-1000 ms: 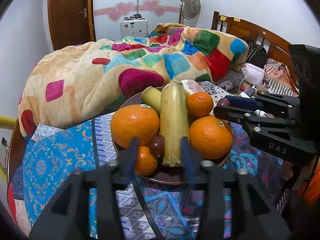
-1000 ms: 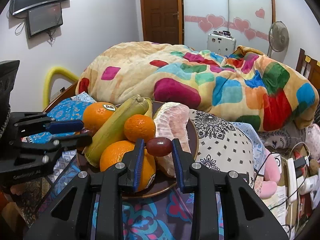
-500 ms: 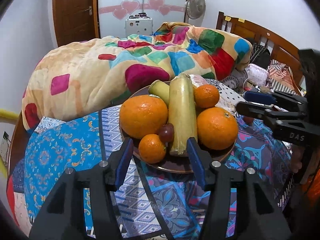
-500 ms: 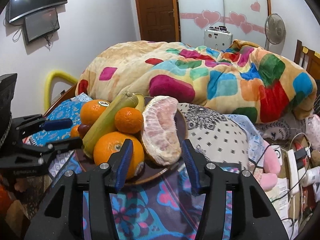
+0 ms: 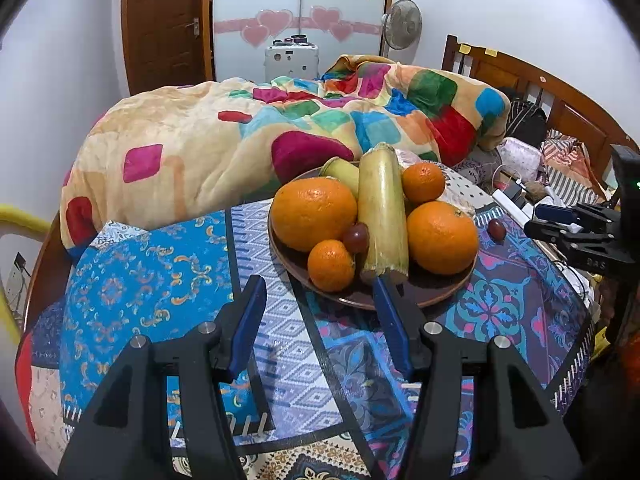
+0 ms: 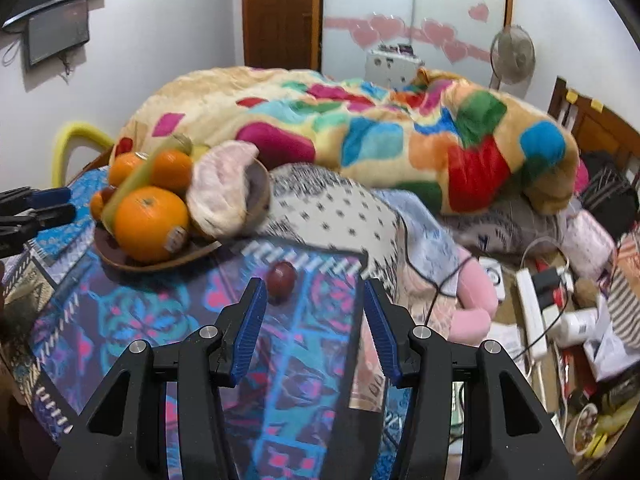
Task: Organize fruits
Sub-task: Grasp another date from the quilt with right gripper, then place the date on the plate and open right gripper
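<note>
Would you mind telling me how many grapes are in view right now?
2. One grape sits on the plate, wedged between the oranges and the long yellow fruit; the other grape lies on the tablecloth beside the plate. More may be hidden behind the fruit.

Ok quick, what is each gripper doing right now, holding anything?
Left gripper: open, holding nothing, plate just ahead.
Right gripper: open, holding nothing; a grape lies loose on the table near its fingers.
</note>
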Demonstrator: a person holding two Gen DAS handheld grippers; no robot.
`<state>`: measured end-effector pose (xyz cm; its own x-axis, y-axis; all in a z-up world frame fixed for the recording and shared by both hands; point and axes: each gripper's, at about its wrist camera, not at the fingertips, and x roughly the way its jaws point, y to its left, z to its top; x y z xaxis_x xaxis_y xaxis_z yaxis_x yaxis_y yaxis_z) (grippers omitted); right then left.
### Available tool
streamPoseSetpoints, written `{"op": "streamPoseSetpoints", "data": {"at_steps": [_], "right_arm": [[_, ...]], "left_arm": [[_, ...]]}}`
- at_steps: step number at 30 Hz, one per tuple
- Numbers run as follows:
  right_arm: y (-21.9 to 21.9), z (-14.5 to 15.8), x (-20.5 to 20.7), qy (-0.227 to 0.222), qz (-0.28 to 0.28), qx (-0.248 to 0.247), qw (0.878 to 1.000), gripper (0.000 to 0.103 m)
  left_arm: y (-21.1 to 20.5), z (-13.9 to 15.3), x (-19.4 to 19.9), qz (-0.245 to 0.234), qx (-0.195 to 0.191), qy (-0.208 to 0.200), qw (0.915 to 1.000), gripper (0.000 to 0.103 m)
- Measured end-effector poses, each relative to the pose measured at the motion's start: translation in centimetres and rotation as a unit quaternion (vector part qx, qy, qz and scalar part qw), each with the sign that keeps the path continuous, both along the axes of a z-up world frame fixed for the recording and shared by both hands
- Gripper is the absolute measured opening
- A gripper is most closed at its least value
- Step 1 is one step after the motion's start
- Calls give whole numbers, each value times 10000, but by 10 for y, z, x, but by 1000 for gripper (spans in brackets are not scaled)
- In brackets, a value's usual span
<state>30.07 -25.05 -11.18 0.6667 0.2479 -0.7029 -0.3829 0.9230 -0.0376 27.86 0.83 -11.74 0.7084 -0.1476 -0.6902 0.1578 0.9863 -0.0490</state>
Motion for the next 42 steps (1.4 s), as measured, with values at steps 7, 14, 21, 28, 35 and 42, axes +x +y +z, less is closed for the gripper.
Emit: {"op": "streamPoseSetpoints", "data": {"at_steps": [7, 14, 21, 28, 35, 42], "right_arm": [[6, -10, 13, 249, 68, 161, 9995, 47], [40, -18, 19, 418, 464, -268, 9977, 23], [43, -17, 12, 395, 504, -341, 9974, 16], [73, 12, -18, 70, 1048, 186, 9943, 16], [123, 17, -27, -51, 1622, 161, 9866, 16], [147, -3, -24, 178, 1801, -74, 9835, 16]], "left_arm": [[-2, -9, -4, -32, 116, 64, 9999, 56], [-2, -10, -10, -68, 136, 24, 9999, 56], [1, -7, -17, -68, 95, -64, 9999, 56], [8, -2, -24, -2, 67, -154, 9999, 56], [16, 2, -34, 22, 38, -241, 9997, 56], [23, 1, -40, 2, -19, -264, 9997, 56]]}}
